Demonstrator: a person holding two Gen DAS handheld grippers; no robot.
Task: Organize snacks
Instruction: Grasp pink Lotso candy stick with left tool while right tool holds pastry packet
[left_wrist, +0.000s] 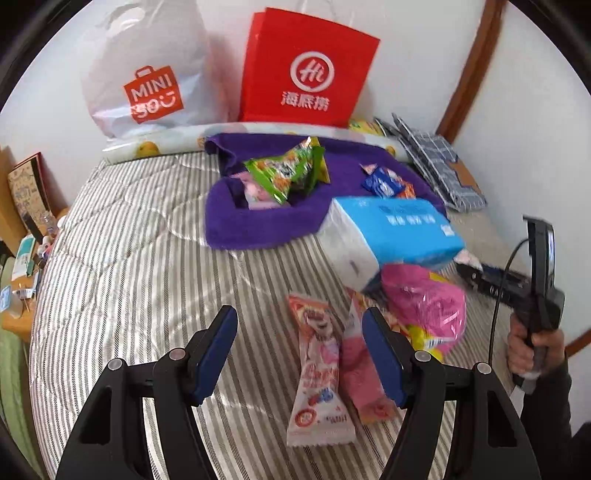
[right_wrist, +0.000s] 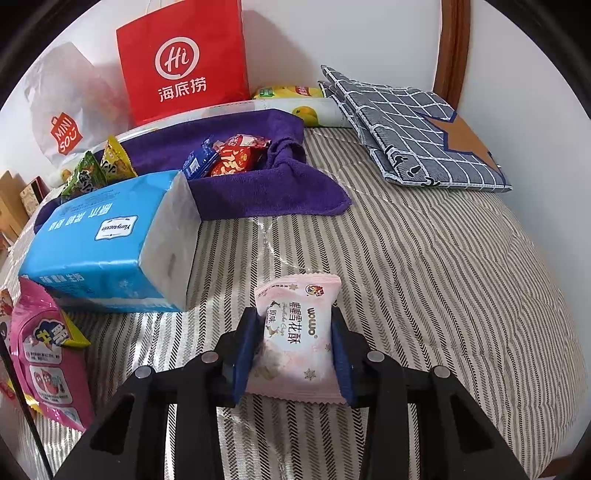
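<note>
Several snacks are already sorted into the purple cloth tray (right_wrist: 258, 192). A pale pink packet (right_wrist: 297, 343) is clamped in the right gripper (right_wrist: 295, 354). Left gripper (left_wrist: 301, 354) is held apart above two pink packets (left_wrist: 321, 373) left on the bed (right_wrist: 443, 277).

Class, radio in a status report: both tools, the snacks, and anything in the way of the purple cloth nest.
Right tool shut on pale pink snack pack. Left tool open above two pink packets on the bed. Blue tissue pack lies before the purple cloth nest.

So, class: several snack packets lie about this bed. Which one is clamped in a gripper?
The pale pink snowflake packet, pinched between the right gripper's pads. The left gripper stands open above two pink packets lying loose on the striped bedcover.
</note>
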